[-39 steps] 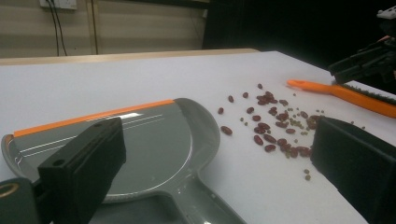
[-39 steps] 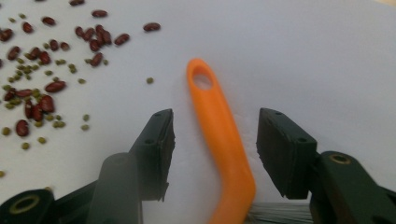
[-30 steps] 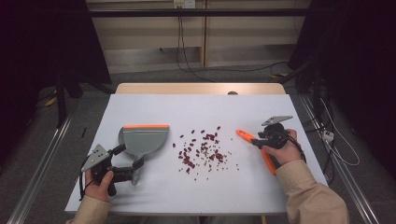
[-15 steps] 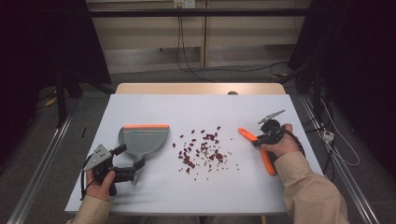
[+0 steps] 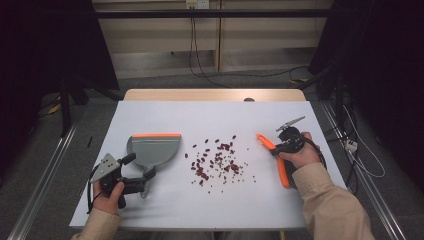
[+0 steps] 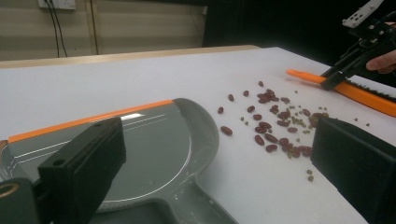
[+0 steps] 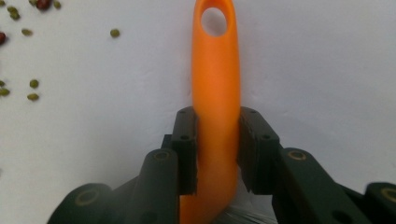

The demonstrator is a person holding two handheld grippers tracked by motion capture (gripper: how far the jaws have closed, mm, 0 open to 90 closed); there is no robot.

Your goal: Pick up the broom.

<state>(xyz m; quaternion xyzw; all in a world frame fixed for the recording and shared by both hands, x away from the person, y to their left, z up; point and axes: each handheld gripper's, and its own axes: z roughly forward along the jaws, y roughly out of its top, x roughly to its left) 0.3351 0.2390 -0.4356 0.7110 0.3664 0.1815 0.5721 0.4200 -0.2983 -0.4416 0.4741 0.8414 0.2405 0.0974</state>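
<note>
Nothing has been swept yet, by the look of it. The red and green beans [image 5: 217, 160] lie scattered on the white table [image 5: 210, 120], between the two grippers, and the grey dustpan [image 5: 152, 150] holds none that I can see; its pan looks bare in the left gripper view [image 6: 154, 144].

The right gripper [image 5: 280, 148] has its jaws clamped on the orange brush [image 5: 274, 155]. In the right gripper view the two black pads press against either side of the brush handle [image 7: 215, 107], which runs straight out ahead of the jaws to its hanging hole. The bristle end lies behind the jaws, toward the person's sleeve.

The left gripper [image 5: 141, 184] sits at the dustpan's handle end. In its own view the jaws stand wide apart, the handle between and just below them, the pan stretching ahead and to one side. I can't see the pads pressing on the handle, so I take it as not yet gripped.

Left to do, as I judge it: take hold of the dustpan, lift the brush, push the beans across into the pan.

Against the earlier high view, the main change is on the right: those jaws have just been closing, with the brush handle between them, and now they grip it. The hand has edged slightly. The left hand, dustpan and beans sit as they did.
</note>
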